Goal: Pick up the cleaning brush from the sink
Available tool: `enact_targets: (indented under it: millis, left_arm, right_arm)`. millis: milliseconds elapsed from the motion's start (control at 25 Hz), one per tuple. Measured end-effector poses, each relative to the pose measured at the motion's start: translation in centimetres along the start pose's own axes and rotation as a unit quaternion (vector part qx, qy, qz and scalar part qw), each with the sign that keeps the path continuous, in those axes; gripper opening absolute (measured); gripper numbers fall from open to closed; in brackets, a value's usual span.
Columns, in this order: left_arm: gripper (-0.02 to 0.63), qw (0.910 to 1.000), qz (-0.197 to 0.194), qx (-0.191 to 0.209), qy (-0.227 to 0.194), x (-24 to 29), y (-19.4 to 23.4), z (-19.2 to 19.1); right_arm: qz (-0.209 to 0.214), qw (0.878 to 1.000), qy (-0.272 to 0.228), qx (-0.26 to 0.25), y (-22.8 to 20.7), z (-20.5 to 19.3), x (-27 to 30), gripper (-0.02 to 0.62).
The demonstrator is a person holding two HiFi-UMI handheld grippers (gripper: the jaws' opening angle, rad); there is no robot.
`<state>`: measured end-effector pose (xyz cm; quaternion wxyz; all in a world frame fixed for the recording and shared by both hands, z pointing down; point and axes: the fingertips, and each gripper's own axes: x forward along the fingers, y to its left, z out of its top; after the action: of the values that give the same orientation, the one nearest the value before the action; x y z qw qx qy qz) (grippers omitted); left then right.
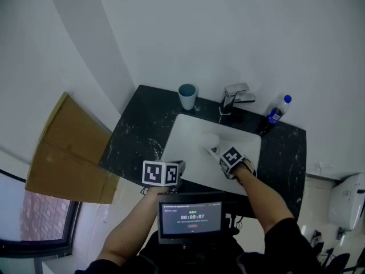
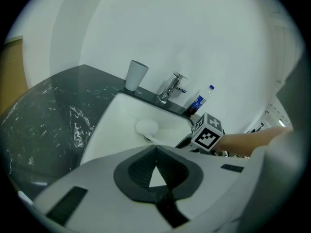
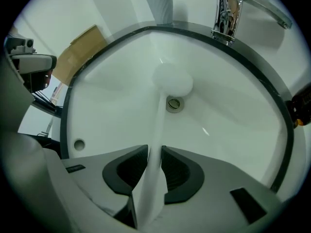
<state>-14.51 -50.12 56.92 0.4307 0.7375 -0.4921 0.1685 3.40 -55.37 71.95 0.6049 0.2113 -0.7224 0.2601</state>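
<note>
The white cleaning brush (image 3: 172,79) lies in the white sink (image 1: 185,144), its round head (image 1: 209,140) over the drain (image 3: 175,104) and its long handle running toward me. My right gripper (image 3: 154,149) points down into the basin and is shut on that handle, a dark pad against each side. In the head view the right gripper (image 1: 215,151) sits at the basin's right front. My left gripper (image 1: 179,166) hovers at the sink's front edge, shut with nothing in it; in its own view, the left gripper (image 2: 155,148) faces the brush head (image 2: 146,126).
A chrome faucet (image 1: 235,96) stands behind the basin, a blue cup (image 1: 187,96) to its left and a blue-capped bottle (image 1: 276,114) to its right, all on the dark marble counter (image 1: 134,136). Cardboard (image 1: 68,153) leans at the left. A small screen (image 1: 191,217) sits near my chest.
</note>
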Motion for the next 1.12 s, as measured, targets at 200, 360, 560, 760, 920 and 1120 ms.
enact_targets:
  millis: [200, 360, 560, 760, 920, 1120]
  left_arm:
    - [0.011, 1.0, -0.004, -0.002, -0.006, -0.2, -0.3, -0.3]
    - [0.011, 0.9999, -0.002, 0.01, -0.003, -0.4, -0.7, -1.1]
    - [0.011, 0.9999, 0.003, 0.01, -0.009, -1.4, -0.7, -1.5]
    - [0.011, 0.997, 0.038, 0.005, -0.067, -3.7, 0.2, -0.2]
    - [0.011, 0.9949, 0.049, 0.001, -0.088, -5.1, -0.1, -0.4]
    - [0.011, 0.995, 0.038, 0.017, -0.09, -5.4, -2.8, -1.9]
  right_arm:
    - [0.005, 1.0, -0.002, 0.003, -0.2, 0.3, 0.2, 0.089]
    - [-0.003, 1.0, 0.001, -0.001, 0.0, 0.0, 0.4, 0.091]
    - [-0.008, 1.0, -0.006, 0.004, 0.0, -0.1, 0.4, 0.089]
    - [-0.002, 0.999, -0.046, 0.018, 0.3, 0.1, -0.9, 0.084]
    - [0.007, 0.995, -0.098, 0.009, 1.5, 0.7, -3.6, 0.084]
    - [0.046, 0.986, -0.158, -0.003, 4.7, -0.1, -7.5, 0.083]
